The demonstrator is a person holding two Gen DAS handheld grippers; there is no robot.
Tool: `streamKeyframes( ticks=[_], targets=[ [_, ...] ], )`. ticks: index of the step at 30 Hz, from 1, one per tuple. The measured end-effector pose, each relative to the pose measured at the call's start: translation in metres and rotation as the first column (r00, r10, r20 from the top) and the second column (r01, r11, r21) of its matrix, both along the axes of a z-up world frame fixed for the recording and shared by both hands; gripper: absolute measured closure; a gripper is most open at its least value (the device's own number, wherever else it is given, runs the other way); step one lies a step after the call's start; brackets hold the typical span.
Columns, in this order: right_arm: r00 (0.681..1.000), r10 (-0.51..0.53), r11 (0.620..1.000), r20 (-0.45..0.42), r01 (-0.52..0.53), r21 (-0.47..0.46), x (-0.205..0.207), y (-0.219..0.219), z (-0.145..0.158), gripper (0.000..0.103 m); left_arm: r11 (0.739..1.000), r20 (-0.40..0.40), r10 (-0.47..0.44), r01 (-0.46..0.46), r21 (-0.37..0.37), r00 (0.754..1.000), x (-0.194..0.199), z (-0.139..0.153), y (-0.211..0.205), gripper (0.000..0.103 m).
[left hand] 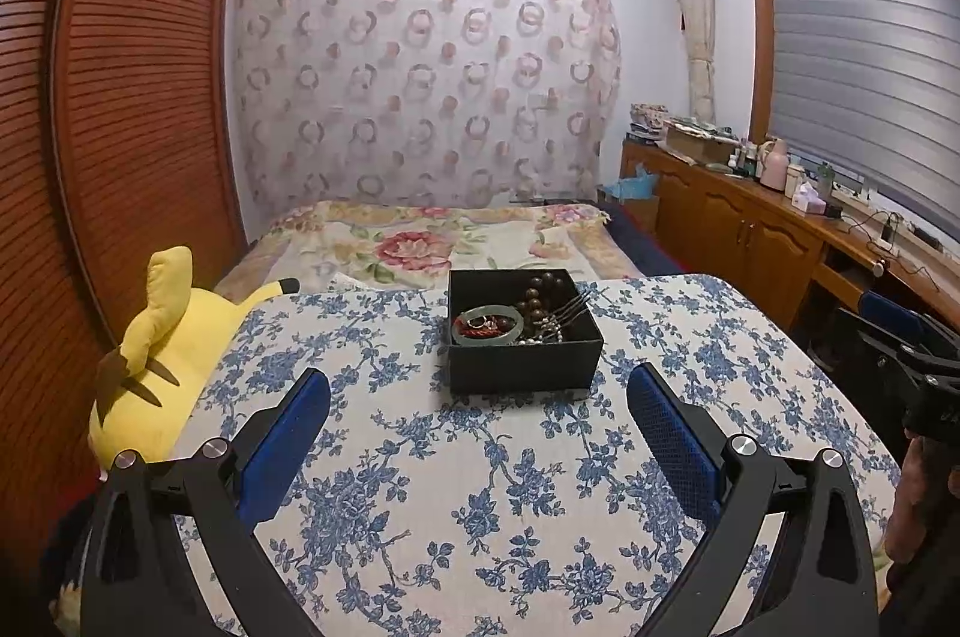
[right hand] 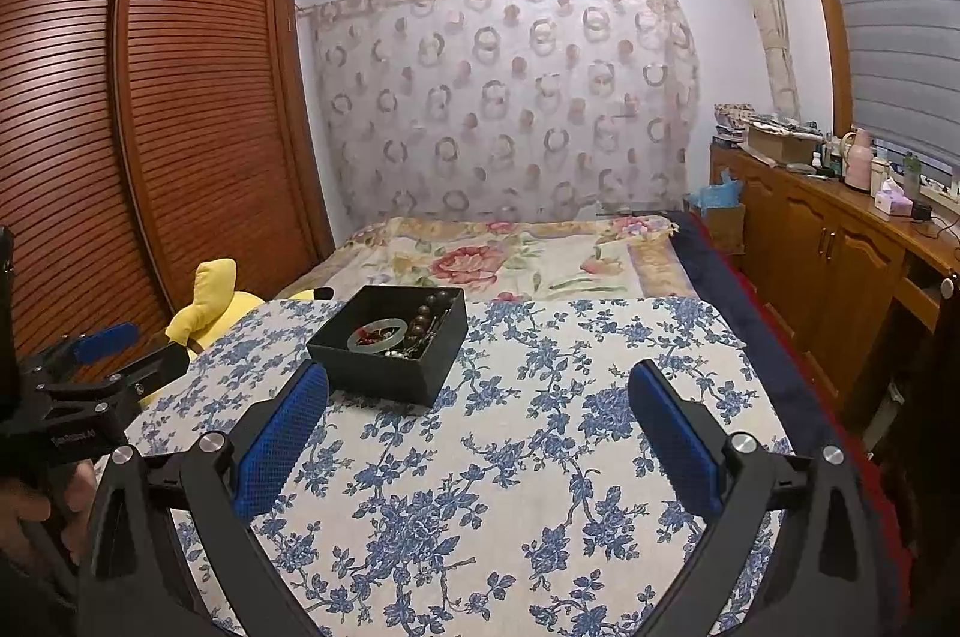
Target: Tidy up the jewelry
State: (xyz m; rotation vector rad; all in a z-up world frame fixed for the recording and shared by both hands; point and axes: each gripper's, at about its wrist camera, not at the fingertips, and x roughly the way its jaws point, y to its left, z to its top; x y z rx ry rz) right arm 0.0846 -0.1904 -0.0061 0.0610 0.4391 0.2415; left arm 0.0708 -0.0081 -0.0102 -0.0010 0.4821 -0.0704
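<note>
A black open box (left hand: 523, 364) stands on a table with a blue floral cloth (left hand: 420, 487). Inside lie a pale green bangle (left hand: 487, 325), dark wooden beads (left hand: 543, 298), red beads and a silver chain. My left gripper (left hand: 478, 388) is open and empty, just short of the box. My right gripper (right hand: 478, 388) is open and empty; the box (right hand: 390, 346) stands ahead of its left finger, with the bangle (right hand: 379, 334) in it. The left gripper (right hand: 105, 355) shows at the left edge of the right wrist view.
A yellow plush toy (left hand: 159, 355) lies beside the table on the left. A bed with a floral blanket (left hand: 432, 238) is behind the table. A louvred wooden wardrobe (left hand: 120, 97) stands left. A wooden counter with bottles (left hand: 780, 211) runs along the right wall.
</note>
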Motion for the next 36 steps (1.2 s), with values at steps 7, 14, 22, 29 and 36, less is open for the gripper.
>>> streamKeyframes(
  ticks=[7, 14, 22, 29, 36],
  targets=[
    [1.0, 0.001, 1.0, -0.005, -0.001, -0.003, 0.0015, 0.0052, -0.0031, 0.002, 1.0, -0.005, -0.005, 0.005, 0.004, 1.0, -0.001, -0.0015, -0.0012, 0.007],
    [1.0, 0.002, 1.0, -0.007, -0.002, -0.003, 0.0019, 0.0058, -0.0047, 0.002, 1.0, -0.002, -0.005, 0.005, 0.007, 1.0, -0.001, -0.0022, -0.002, 0.007],
    [1.0, 0.001, 1.0, -0.008, -0.001, -0.001, 0.0025, 0.0055, -0.0067, 0.002, 1.0, 0.003, -0.005, 0.005, 0.003, 1.0, -0.0015, -0.0016, -0.0016, 0.007],
    [1.0, 0.001, 1.0, -0.01, -0.001, 0.002, 0.0026, 0.0049, -0.0079, 0.002, 1.0, 0.014, -0.009, 0.009, 0.008, 1.0, -0.004, 0.0012, -0.003, 0.007],
    [1.0, 0.001, 1.0, -0.009, -0.001, 0.001, 0.0024, 0.0042, -0.008, 0.002, 1.0, 0.015, -0.009, 0.009, 0.009, 1.0, -0.0043, 0.0013, -0.0043, 0.007]
  ],
)
